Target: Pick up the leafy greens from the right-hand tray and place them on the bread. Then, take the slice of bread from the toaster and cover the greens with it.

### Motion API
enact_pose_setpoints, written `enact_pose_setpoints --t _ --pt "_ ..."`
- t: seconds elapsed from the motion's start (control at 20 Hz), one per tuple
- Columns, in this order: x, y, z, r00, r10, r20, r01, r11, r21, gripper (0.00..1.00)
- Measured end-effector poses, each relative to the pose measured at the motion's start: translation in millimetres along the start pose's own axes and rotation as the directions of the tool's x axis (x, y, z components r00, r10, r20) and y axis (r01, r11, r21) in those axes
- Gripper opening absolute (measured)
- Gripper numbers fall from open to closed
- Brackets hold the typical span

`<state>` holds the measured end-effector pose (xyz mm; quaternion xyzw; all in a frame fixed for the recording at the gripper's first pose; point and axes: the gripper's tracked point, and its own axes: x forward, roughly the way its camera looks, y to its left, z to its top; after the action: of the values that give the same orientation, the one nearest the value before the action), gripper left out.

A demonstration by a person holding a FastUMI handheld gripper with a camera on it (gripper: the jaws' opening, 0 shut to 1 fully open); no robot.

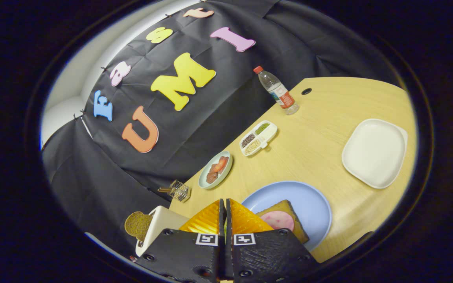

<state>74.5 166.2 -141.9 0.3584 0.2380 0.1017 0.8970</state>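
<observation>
Across most of the view runs a wooden table (321, 133), set against the booth's black cloth wall. At its right side lies a white tray (374, 153), well apart from the other dishes. Nearer the gripper sits a blue plate (313, 200), just ahead and to the right of the fingers, holding a slice of bread (298, 230) with a round pink slice (277, 220) on top. The gripper (225, 201) has its two fingers pressed together with only a thin slit between them. Whether the greens are pinched in that slit I cannot tell. Left of the fingers stands a white toaster (163, 220) with a second brown slice (137, 225) sticking out of it. Beyond the fingers, along the wall, are a small plate (230, 159) of reddish pieces, a divided dish (271, 129) of grains, and an upright bottle (277, 91). A small wire rack (179, 190) sits near the toaster.
</observation>
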Motion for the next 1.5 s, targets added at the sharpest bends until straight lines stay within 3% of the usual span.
enact_pose_setpoints --t 0.4,0.5,0.65,1.05,1.15,1.35,1.5 --pt "0.8 -40.2 2.7 0.997 -0.075 0.007 0.075 0.994 -0.080 0.01" --pt "3.0 -48.5 3.7 0.995 -0.098 0.013 0.098 0.988 -0.117 0.07" --pt "1.5 -51.2 4.0 0.994 -0.109 0.016 0.110 0.980 -0.169 0.20" --pt "-14.5 -55.0 26.8 0.977 -0.169 0.127 0.197 0.943 -0.267 0.90" --pt "-29.0 -49.2 39.0 0.964 -0.179 0.194 0.233 0.923 -0.305 0.96" --pt "-69.9 -16.5 49.4 0.926 -0.171 0.337 0.287 0.897 -0.335 0.96" --pt "-88.3 25.0 38.5 0.921 -0.142 0.362 0.293 0.866 -0.406 0.96"
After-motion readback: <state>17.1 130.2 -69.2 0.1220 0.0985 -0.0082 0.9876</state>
